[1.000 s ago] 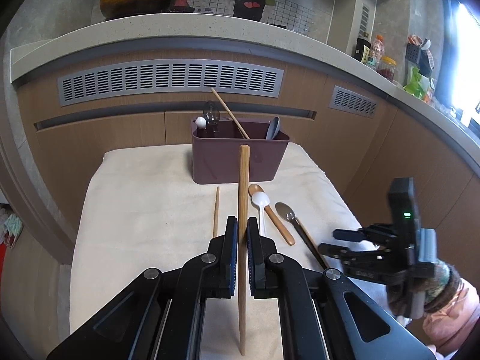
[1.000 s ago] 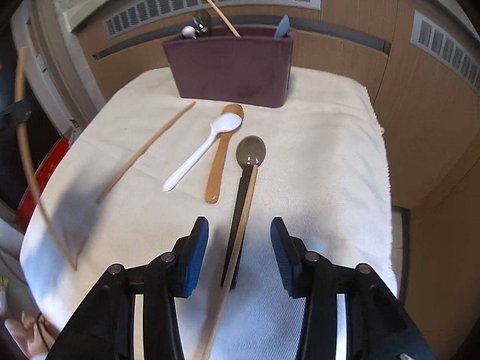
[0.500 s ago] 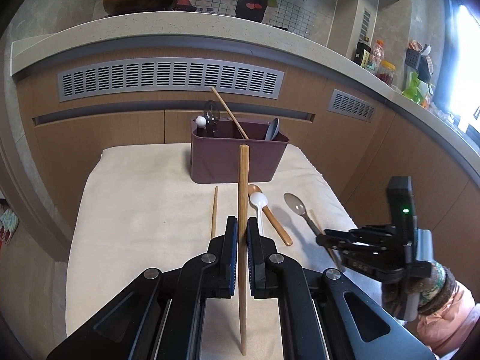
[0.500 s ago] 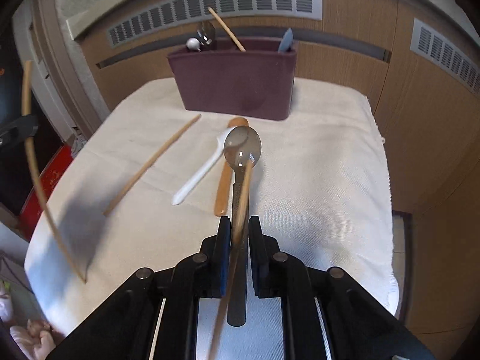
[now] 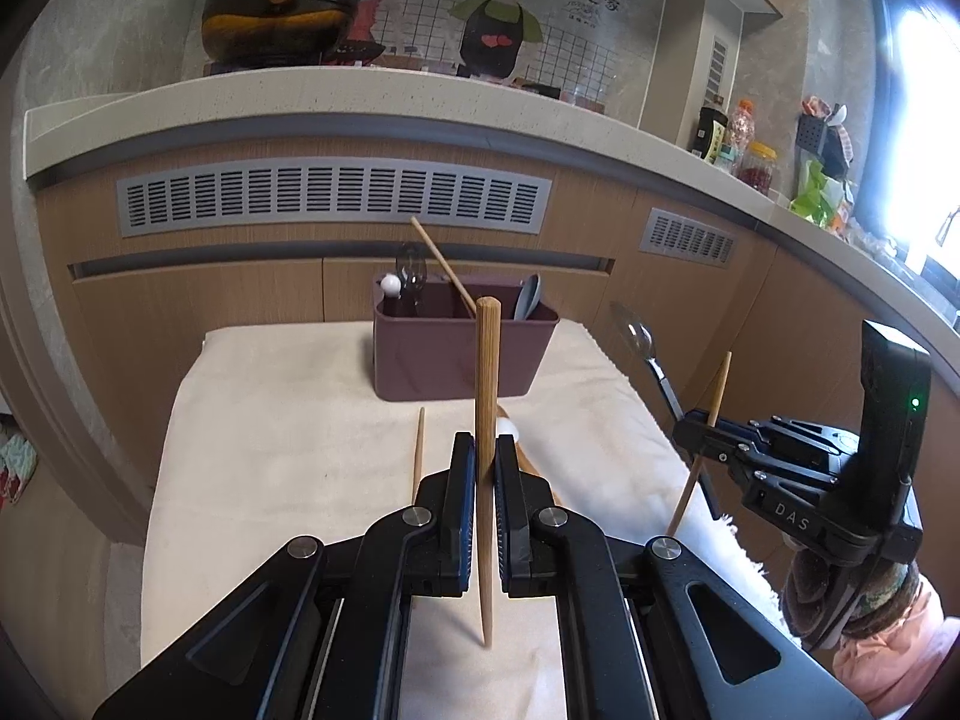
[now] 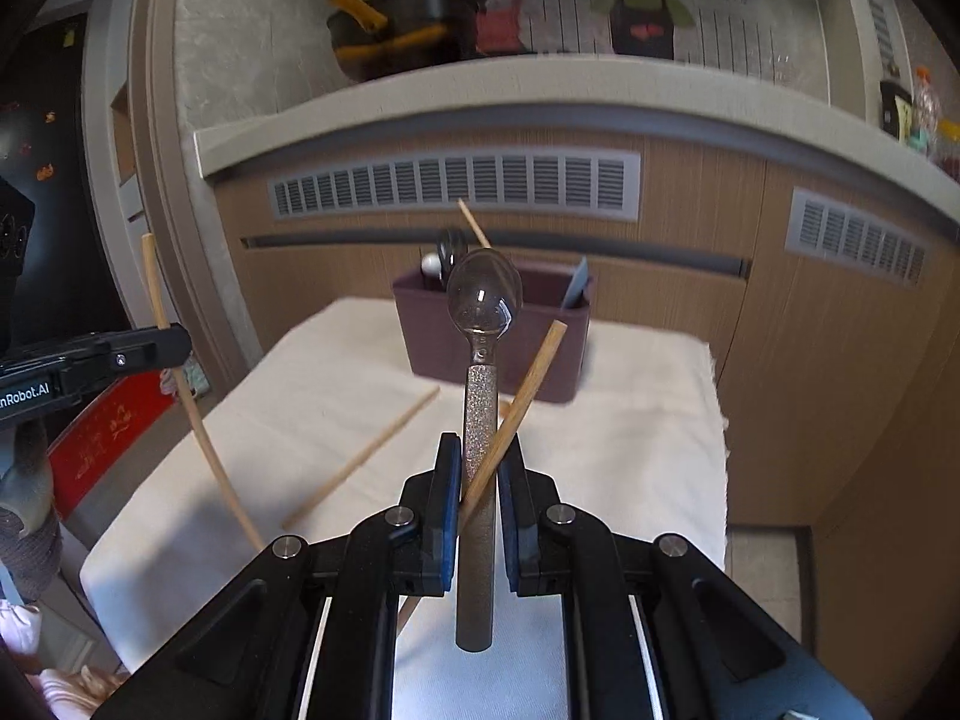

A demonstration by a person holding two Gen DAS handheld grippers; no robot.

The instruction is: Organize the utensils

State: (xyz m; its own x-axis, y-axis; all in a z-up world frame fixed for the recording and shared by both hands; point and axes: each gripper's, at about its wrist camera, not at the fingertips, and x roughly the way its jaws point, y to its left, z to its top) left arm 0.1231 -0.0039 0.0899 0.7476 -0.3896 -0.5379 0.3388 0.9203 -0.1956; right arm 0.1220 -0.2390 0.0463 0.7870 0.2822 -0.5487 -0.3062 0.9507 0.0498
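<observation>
Both grippers are clenched on utensils. My left gripper (image 5: 485, 468) pinches one wooden chopstick (image 5: 485, 420) at about its middle, upright, blunt end up and tip down above the near part of the white cloth (image 5: 270, 450). My right gripper (image 6: 480, 474) grips a metal spoon (image 6: 480, 372) by its rough handle, with a second chopstick (image 6: 528, 384) caught alongside it. The spoon's long axis runs away from me, bowl toward the bin; the caught chopstick crosses it and slants up to the right.

I judge the chopsticks light, stiff and smooth, likely to pivot between the pads, so a mid-shaft hold suits them. The spoon is heavier at the bowl; its textured handle gives good purchase.

Beyond, a loose chopstick (image 6: 366, 456) lies on the cloth. The maroon utensil bin (image 6: 498, 354) stands at the far edge, already holding several utensils.
</observation>
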